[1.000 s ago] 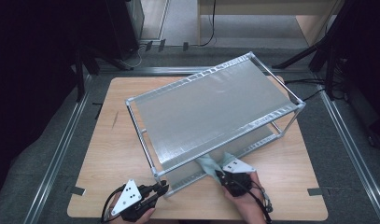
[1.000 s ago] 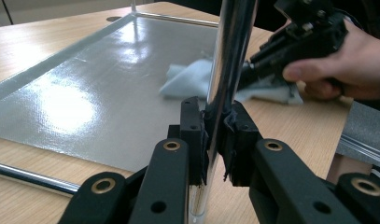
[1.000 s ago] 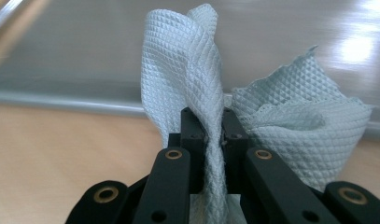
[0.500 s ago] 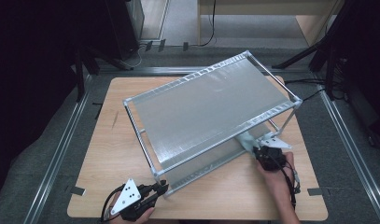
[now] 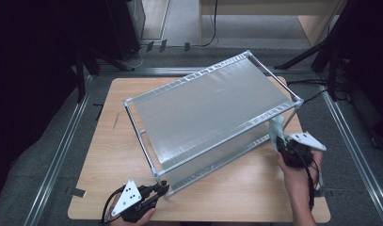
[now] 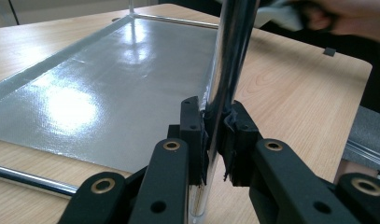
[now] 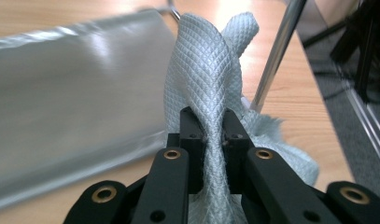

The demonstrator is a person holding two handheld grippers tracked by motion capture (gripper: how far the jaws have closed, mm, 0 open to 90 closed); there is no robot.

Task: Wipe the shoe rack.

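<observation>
A: Where is the cloth (image 7: pixel 211 70) right now?

B: Pinched between the jaws of the right gripper (image 7: pixel 211 135), bunched upward, at the rack's (image 5: pixel 212 108) right end, just beside the near-right post (image 7: pixel 276 56). In the high view the cloth (image 5: pixel 276 129) sits close to that corner of the two-tier metal rack, which stands on the wooden table (image 5: pixel 255 188).

A: And the other tool?

B: The left gripper (image 6: pixel 214 135) is pressed together on the near-left post (image 6: pixel 229 56), low down above the silver lower shelf (image 6: pixel 108 84). It looks like it steadies the frame.

A: So which step is this?

B: I judge it a wiping job, with the cloth between strokes at the right end. The next move calls for laying the cloth flat against a rail or shelf edge and drawing it along, while the left grip keeps the rack from sliding.
</observation>
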